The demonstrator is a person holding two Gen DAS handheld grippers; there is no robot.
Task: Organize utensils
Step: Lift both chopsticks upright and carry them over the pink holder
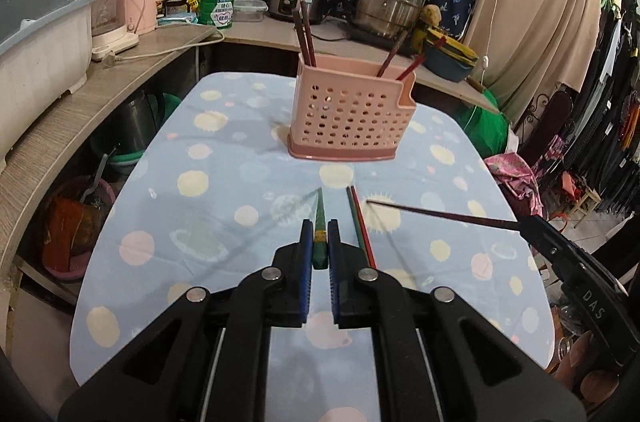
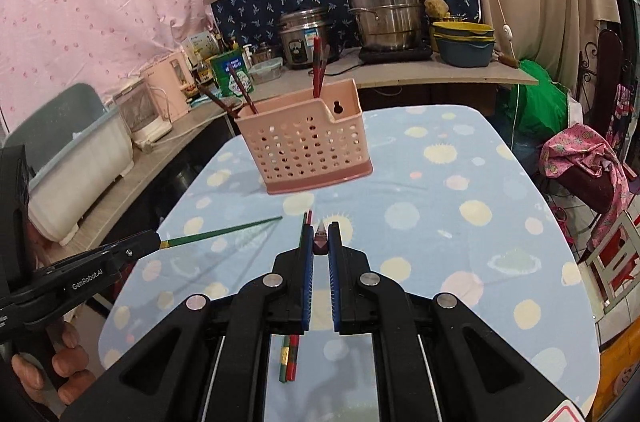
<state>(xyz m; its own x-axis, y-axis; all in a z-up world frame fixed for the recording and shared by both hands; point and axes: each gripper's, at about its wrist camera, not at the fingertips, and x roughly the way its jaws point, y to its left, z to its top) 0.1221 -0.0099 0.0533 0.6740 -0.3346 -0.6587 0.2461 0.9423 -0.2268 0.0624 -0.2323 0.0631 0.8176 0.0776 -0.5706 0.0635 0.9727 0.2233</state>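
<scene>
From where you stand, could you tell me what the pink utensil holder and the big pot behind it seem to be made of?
The pink utensil holder looks like moulded plastic with a matte finish: even round holes across thin walls and a darker pink base. The big pot looks like stainless steel: bright, mirror-like bands reflect the room, with metal side handles. Its exact alloy cannot be told from here.

I see open cloth on the table (image 1: 224,182) from my grippers toward 12 o'clock; the pink holder (image 1: 348,118) stands upright in that lane, with chopsticks (image 1: 304,34) leaning out of its top; 2 loose chopsticks (image 1: 360,222) lie flat at 1 o'clock of the left gripper (image 1: 320,234); the counter (image 1: 80,114) walls off 9 to 11 o'clock; the cloth at 2 o'clock of the right gripper (image 2: 320,236) lies bare.
</scene>
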